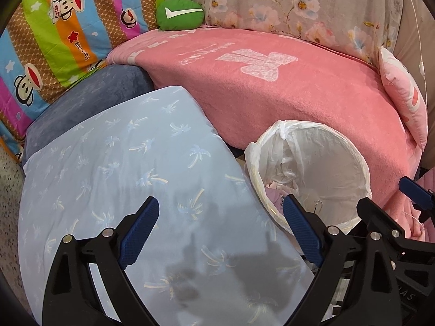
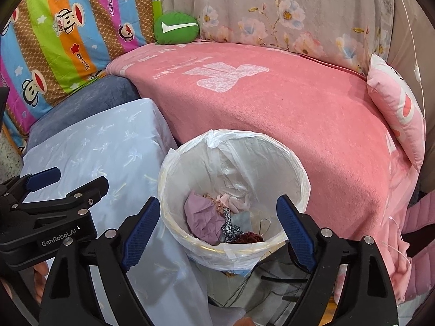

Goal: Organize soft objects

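Observation:
A white bin (image 2: 168, 168) lined with a plastic bag stands against the pink blanket (image 2: 299, 108). Inside lie a purple cloth (image 2: 202, 217), a leopard-print scrunchie (image 2: 229, 226), a dark red scrunchie (image 2: 248, 237) and a pale pink piece (image 2: 236, 201). My right gripper (image 2: 218, 200) hangs open over the bin's mouth, nothing between its fingers. My left gripper (image 1: 220, 201) is open and empty above a light-blue palm-print pillow (image 1: 122, 163), with the bin (image 1: 312, 127) at its right finger. A green cushion (image 1: 179, 13) with a white tick rests at the back.
A striped monkey-print quilt (image 1: 54, 27) rises at the left and floral fabric (image 1: 299, 5) at the back. A blue-grey cushion (image 1: 89, 95) lies under the light-blue pillow. A pink pillow (image 2: 397, 106) leans at the right edge beside a thin white cord (image 2: 416, 70).

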The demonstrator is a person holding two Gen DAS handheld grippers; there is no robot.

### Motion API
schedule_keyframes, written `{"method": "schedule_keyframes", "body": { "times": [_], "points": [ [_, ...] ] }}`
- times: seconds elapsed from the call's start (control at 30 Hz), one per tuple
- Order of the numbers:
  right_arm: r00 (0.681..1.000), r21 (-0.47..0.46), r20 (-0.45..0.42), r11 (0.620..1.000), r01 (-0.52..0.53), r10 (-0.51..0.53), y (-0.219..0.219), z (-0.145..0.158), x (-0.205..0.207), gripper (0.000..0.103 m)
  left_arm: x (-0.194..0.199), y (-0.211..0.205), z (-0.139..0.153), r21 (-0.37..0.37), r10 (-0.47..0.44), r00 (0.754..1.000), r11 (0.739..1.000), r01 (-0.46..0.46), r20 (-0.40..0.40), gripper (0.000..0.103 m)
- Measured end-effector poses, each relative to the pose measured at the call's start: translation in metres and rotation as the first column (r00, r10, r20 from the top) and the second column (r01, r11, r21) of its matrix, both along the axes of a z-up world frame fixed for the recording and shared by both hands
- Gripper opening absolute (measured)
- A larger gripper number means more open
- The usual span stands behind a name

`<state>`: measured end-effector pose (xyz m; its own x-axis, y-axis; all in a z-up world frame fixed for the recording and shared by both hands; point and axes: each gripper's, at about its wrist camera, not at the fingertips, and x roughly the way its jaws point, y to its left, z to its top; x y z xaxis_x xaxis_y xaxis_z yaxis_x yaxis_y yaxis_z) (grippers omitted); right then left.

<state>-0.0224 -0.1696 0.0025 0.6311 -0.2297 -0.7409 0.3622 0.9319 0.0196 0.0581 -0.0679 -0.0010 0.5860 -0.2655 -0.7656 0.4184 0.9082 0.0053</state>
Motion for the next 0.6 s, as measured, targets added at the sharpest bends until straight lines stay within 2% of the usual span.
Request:
{"method": "schedule_keyframes", "body": {
  "times": [0.2, 0.27, 0.3, 0.6],
  "points": [
    [1.000, 0.005, -0.008, 1.000, 0.021, -0.021, -0.007, -0.005, -0.002, 0.086, 0.000, -0.002, -0.002, 0.016, 0.012, 1.000, 1.000, -0.012, 0.006, 0.091],
    [1.000, 0.007, -0.008, 1.000, 0.027, -0.027, -0.009, -0.006, -0.003, 0.090, -0.001, -0.002, -0.003, 0.017, 0.018, 1.000, 1.000, -0.018, 0.004, 0.091],
    [1.000, 0.011, -0.007, 1.000, 0.027, -0.027, -0.010, -0.007, -0.004, 0.098, -0.001, -0.002, -0.003, 0.018, 0.020, 1.000, 1.000, -0.020, 0.004, 0.091],
    [0.999, 0.002, -0.003, 0.999, 0.041, -0.041, -0.013, -0.010, -0.008, 0.098, -0.005, -0.006, -0.006, 0.031, 0.017, 1.000, 0.999, -0.017, -0.001, 0.092]
  ]
}}
